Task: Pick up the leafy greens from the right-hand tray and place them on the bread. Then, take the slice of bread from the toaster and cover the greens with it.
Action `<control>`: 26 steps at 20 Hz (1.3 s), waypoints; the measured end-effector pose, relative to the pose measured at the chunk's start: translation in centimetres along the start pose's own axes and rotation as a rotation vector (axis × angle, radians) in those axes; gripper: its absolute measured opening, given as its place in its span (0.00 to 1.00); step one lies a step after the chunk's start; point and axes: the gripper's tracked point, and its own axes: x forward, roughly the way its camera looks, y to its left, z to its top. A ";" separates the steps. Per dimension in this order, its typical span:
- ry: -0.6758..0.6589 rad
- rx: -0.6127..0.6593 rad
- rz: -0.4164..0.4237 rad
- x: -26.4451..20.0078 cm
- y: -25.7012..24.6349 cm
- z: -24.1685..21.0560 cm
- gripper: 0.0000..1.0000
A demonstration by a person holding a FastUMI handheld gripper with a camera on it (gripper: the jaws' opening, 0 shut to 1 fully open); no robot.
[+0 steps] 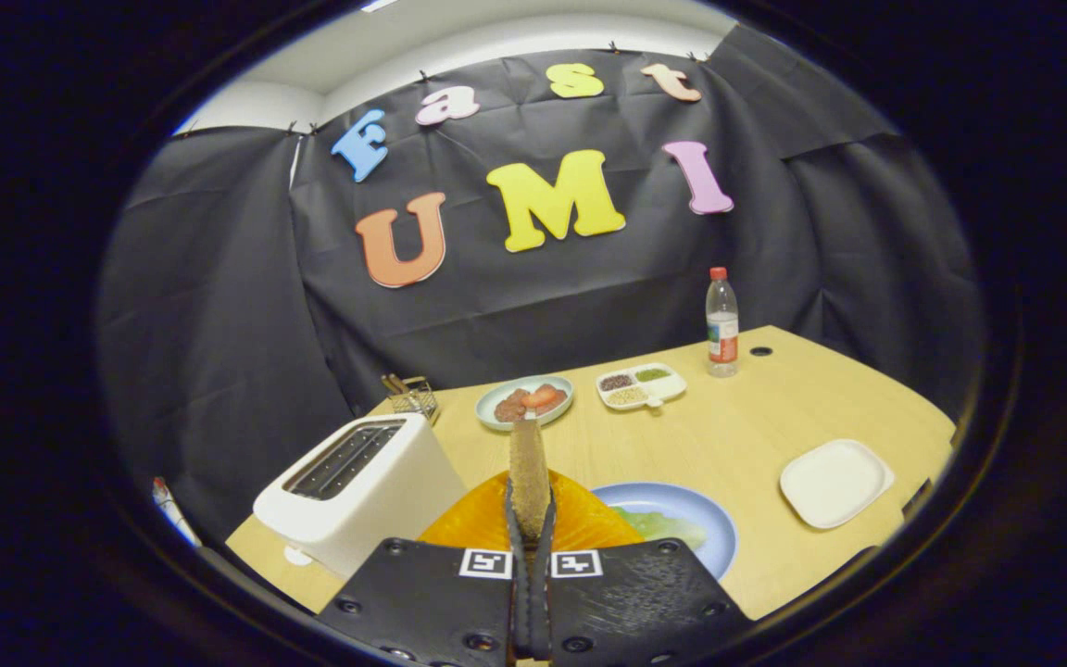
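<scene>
Gripper [530,505] view, single frame. I have the fingers [543,547] closed nearly all the way, both pressing on a slice of bread [528,468] that stands on edge between them, its brown crust edge facing me and rising above the fingertips toward 12 o'clock. Directly behind the slice sits an orange plate [580,519]; I cannot tell what lies on it, since the fingers and slice cover its middle. Touching or overlapping the orange plate at 3 o'clock is a blue plate [709,523] carrying the leafy greens [663,525], pale green, lying flat near its centre. At 9 o'clock from the fingers stands the white toaster [362,496], slots up; both slots look dark and I cannot make out anything in them. Behind the toaster, toward 11 o'clock, a small wire basket [413,396] sits at the far edge of the table [737,445]. Beyond the slice at 12 o'clock is a pale green plate [496,400] with reddish and brown food pieces [533,400]. Just beside it at 1 o'clock, a white divided tray [672,384] holds dark, green and pale fillings in separate compartments. Further out at 1 o'clock a clear water bottle [722,324] with a red cap stands upright. At 3 o'clock, well apart from the blue plate, lies a white square plate [835,482].
</scene>
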 end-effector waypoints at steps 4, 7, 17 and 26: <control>0.053 0.140 0.014 1.3 -2.1 -1.6 0.01; 0.084 0.184 -0.012 1.7 -4.7 -2.6 0.01; 0.175 0.149 -0.034 1.5 -8.7 -5.3 0.35; 0.063 0.016 -0.110 -1.0 -13.2 -0.1 0.82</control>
